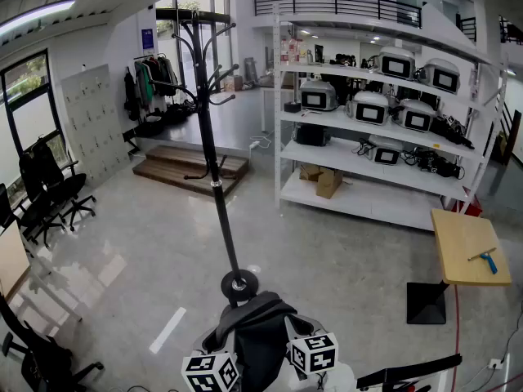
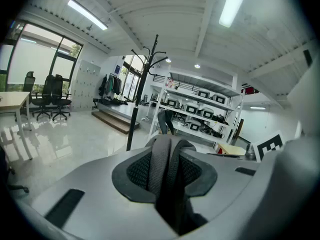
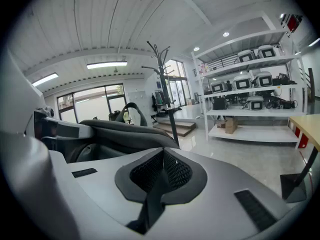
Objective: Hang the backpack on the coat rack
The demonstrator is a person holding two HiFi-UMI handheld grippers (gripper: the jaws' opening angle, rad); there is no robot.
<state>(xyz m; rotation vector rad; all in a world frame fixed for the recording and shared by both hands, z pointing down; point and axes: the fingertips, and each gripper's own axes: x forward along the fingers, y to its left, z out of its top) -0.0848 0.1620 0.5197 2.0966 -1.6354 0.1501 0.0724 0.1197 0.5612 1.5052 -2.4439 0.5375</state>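
Head view: the backpack (image 1: 260, 333) is hanging low before the base of the coat rack (image 1: 214, 182), shelving (image 1: 278, 113) standing at right. Left gripper view: the left claw (image 2: 170, 184), aimed at the rack, is clamping the backpack's grey strap (image 2: 159, 159). Right gripper view: the right claw (image 3: 161, 171) is pinching a thin black strap (image 3: 152, 199).

A glossy pale grey floor (image 1: 147, 251) runs back to a low wooden platform (image 1: 192, 170). Tall windows (image 1: 24, 96) and black office chairs (image 1: 53, 188) line the left side under a ceiling strip light (image 1: 37, 13). On the right a white shelving unit (image 1: 359, 158) carries boxy grey devices, cables and cardboard boxes beneath a black mezzanine railing (image 1: 335, 5), and a small wooden table (image 1: 458, 243) stands near it.
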